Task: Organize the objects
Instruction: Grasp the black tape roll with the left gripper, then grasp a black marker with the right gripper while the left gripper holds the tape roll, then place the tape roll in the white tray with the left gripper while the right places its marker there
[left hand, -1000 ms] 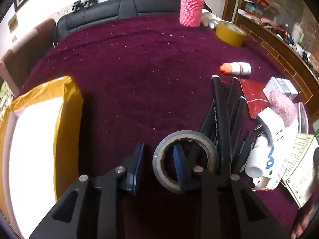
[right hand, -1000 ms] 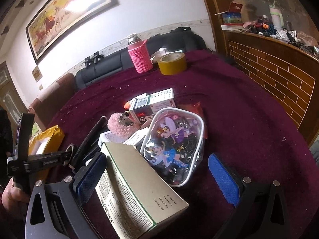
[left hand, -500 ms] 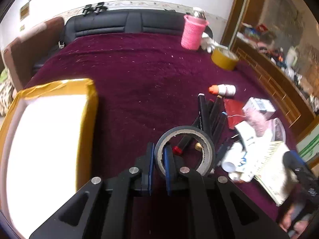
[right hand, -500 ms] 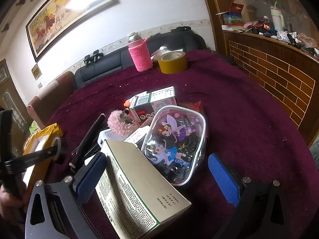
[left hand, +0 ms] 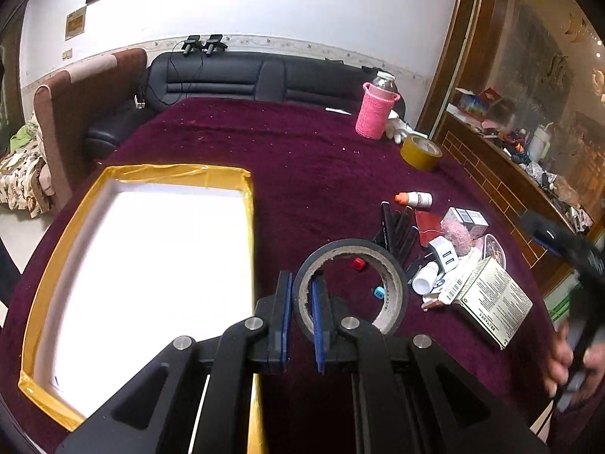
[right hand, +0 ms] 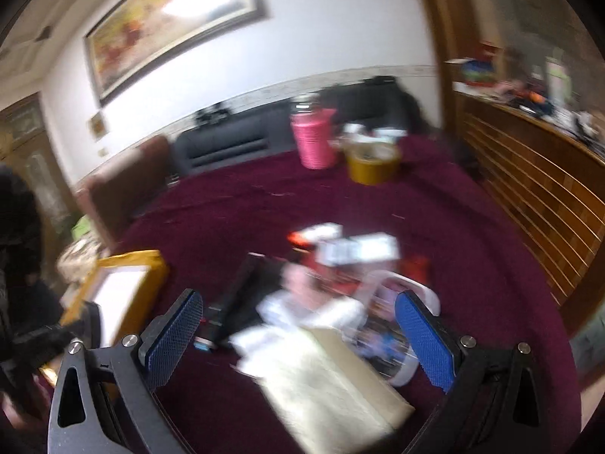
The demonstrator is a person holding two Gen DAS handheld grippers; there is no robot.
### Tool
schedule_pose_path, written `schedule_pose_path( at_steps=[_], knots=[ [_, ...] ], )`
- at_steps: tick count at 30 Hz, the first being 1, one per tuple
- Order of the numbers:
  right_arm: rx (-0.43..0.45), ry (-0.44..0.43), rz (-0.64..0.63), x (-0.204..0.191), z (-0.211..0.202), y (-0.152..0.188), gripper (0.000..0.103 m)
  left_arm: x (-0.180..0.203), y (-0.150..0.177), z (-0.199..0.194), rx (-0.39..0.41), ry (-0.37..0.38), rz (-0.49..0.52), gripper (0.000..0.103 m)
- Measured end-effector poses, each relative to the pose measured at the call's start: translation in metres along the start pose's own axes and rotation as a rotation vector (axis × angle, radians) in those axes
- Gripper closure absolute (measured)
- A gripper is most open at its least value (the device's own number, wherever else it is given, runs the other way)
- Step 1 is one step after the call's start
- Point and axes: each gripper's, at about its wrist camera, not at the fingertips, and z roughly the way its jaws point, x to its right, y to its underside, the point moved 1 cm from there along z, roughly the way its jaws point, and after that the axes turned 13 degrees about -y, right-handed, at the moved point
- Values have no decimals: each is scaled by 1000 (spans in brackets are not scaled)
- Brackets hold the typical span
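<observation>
Maroon bench [left hand: 321,159] cluttered. My left tongs [left hand: 300,302] pinch tape roll [left hand: 351,283], lifted beside yellow-edged tray [left hand: 234,174]; right tongs [right hand: 298,336] gape, blurred. Next: lower roll into tray.

The left claw [left hand: 300,312], which a second ago straddled the black tape roll [left hand: 351,283] lying on the table [left hand: 302,159], is now clamped on the roll's near-left wall and carrying it raised and leftward, close beside the yellow-rimmed box [left hand: 247,204]. A red piece [left hand: 356,263] and a blue piece [left hand: 379,292] are now showing through the roll. The right claw [right hand: 298,340], previously steady, is now moving, its view blurred.
</observation>
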Motion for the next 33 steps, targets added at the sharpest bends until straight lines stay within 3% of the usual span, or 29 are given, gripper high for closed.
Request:
schedule_pose_path(
  at_steps=[2, 4, 6, 8, 12, 13, 17, 22, 24, 25, 27, 33],
  knots=[
    [-105, -77, 21, -8, 33, -6, 0, -6, 4, -5, 6, 10, -10, 94],
    [-200, -41, 56, -10, 71, -9, 0, -13, 7, -9, 15, 19, -19, 94],
    [-267, -62, 95, -9, 104, -9, 5, -22, 10, -13, 23, 22, -23, 94],
    [-316, -32, 126, -4, 124, -9, 28, -29, 11, -16, 33, 18, -16, 94],
    [-378, 48, 147, 1, 149, -1, 55, -47, 12, -12, 47, 8, -13, 94],
    [-383, 53, 151, 2, 152, 0, 60, -52, 12, -9, 43, 10, -19, 94],
    [-393, 85, 160, 7, 161, -2, 60, -61, 13, 4, 18, 28, -40, 94],
    [-419, 139, 81, -11, 177, 0, 60, -68, 19, 12, -2, 38, -55, 94],
    [-424, 148, 58, -16, 182, 2, 69, -69, 20, 13, -4, 38, -61, 94],
    [-421, 154, 49, -19, 182, 4, 80, -70, 21, 13, -5, 37, -64, 94],
    [-416, 140, 56, -19, 180, 6, 87, -71, 21, 12, -6, 33, -69, 94],
    [-357, 62, 118, -20, 156, 8, 87, -75, 20, 4, 9, 6, -82, 94]
  ],
)
